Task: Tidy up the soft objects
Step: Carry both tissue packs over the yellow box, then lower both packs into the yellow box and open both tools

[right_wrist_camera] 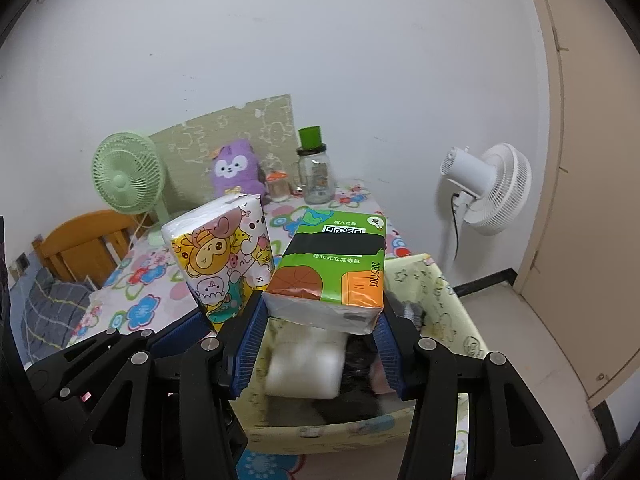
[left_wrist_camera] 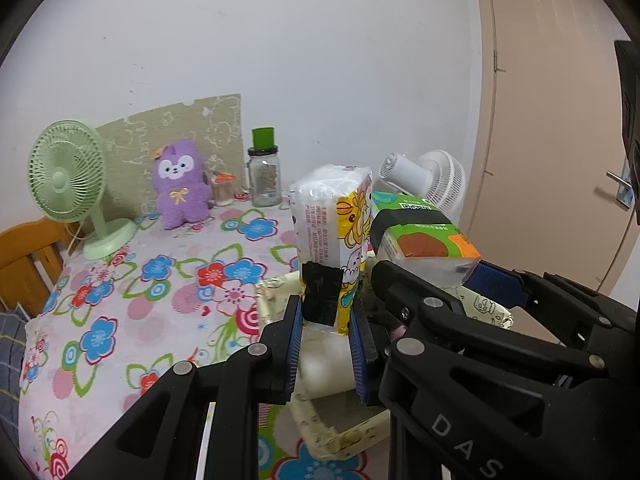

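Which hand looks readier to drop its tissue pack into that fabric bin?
Probably the right gripper: its green tissue pack hangs directly above the cream fabric bin, whereas the left gripper holds its yellow cartoon tissue pack upright near the bin's edge.

We see a tissue pack (right_wrist_camera: 224,256) in white and yellow with cartoon animals and a black band, and a green-and-orange tissue pack (right_wrist_camera: 332,268), also black-banded. The tablecloth (left_wrist_camera: 132,288) is pink with blue, red and green flowers. Far back sit a purple plush toy (left_wrist_camera: 180,184), a mint-green fan (left_wrist_camera: 66,176) and a white fan (right_wrist_camera: 490,188).
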{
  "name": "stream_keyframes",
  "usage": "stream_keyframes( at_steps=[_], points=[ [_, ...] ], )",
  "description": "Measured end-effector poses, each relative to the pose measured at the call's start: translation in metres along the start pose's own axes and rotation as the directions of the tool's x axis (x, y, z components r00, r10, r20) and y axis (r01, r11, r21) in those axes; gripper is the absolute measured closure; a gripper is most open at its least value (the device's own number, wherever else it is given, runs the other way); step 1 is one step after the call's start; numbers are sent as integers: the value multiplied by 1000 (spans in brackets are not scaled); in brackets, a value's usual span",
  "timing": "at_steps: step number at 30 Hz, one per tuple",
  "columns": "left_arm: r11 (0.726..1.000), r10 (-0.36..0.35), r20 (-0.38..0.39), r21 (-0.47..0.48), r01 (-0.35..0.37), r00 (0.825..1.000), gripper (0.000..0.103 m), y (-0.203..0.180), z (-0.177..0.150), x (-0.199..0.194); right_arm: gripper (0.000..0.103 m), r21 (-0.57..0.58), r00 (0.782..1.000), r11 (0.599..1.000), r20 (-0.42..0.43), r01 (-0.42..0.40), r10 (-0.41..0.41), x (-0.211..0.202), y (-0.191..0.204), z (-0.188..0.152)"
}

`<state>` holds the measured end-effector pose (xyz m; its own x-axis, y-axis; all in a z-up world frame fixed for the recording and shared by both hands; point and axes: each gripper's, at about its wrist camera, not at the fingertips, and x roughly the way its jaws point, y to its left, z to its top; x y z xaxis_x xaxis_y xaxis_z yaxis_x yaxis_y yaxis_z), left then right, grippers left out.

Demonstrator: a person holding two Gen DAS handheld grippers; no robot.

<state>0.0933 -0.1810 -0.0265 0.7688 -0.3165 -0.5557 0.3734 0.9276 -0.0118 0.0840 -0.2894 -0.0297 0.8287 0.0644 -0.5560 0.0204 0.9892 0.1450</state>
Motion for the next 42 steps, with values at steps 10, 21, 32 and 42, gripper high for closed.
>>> stream_keyframes(
  at_steps=[10, 21, 32, 42],
  points=[
    [999, -43, -80, 15, 44, 996, 82, -21, -9, 31, 47, 41, 998, 998, -56, 42, -39, 19, -30, -14],
    [999, -9, -141, 33, 14, 990, 64, -27, -16, 53, 47, 55, 992, 998, -123, 43, -36, 41, -43, -24],
    [999, 6, -136, 41, 0, 991, 22, -22, -14, 51, 19, 40, 992, 998, -122, 38, -33, 44, -38, -24],
    [1000, 2, -109, 31, 1, 994, 16, -11, -11, 35, 11, 20, 995, 999, -89, 49, -47, 34, -23, -20]
  ],
)
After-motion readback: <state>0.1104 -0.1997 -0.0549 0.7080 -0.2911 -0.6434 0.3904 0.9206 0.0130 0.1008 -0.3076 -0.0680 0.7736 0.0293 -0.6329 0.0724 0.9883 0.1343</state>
